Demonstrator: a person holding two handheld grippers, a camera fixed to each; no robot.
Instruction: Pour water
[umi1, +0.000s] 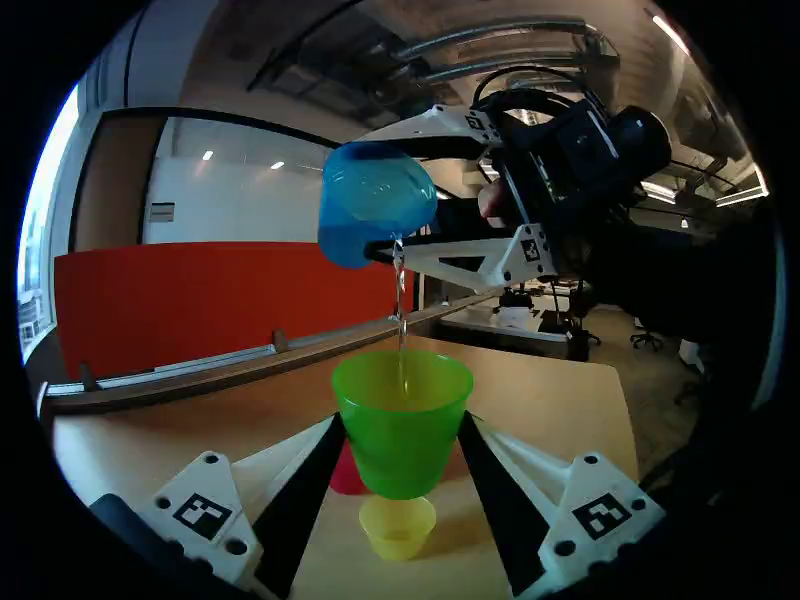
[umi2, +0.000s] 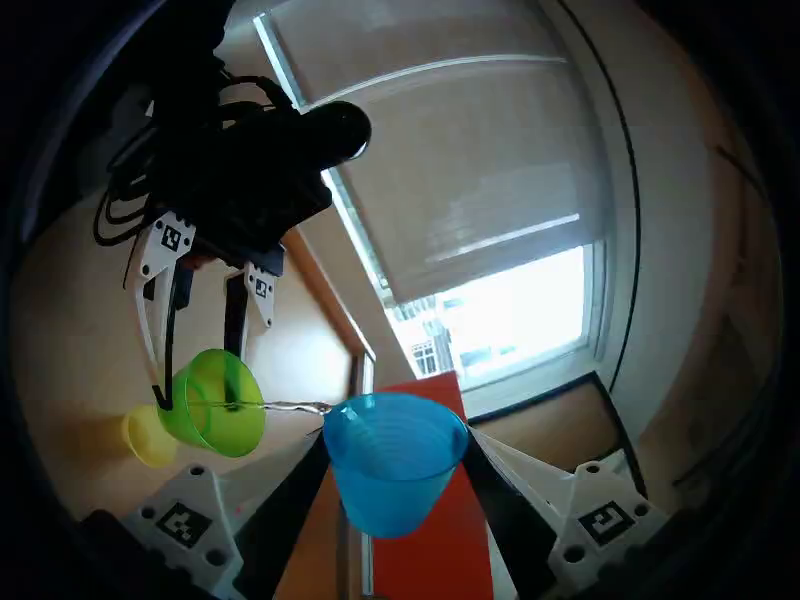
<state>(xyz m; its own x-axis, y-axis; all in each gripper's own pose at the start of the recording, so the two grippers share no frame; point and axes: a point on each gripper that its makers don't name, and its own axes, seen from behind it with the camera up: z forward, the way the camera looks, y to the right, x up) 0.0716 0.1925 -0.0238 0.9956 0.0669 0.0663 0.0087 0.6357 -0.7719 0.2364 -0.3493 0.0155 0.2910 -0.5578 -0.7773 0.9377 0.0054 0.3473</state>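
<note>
Pouring: right claw (umi2: 397, 438) clamped on tilted blue cup (umi1: 368, 203), water stream (umi1: 400, 290) falling into green cup (umi1: 402, 440) gripped by left claw (umi1: 400, 418) above worktop (umi1: 560, 400).

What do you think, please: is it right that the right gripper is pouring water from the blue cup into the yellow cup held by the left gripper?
Not quite: the right gripper pours water from the blue cup into the green cup, which the left gripper holds. The left gripper view shows it; the yellow cup stands below on the table.
</note>
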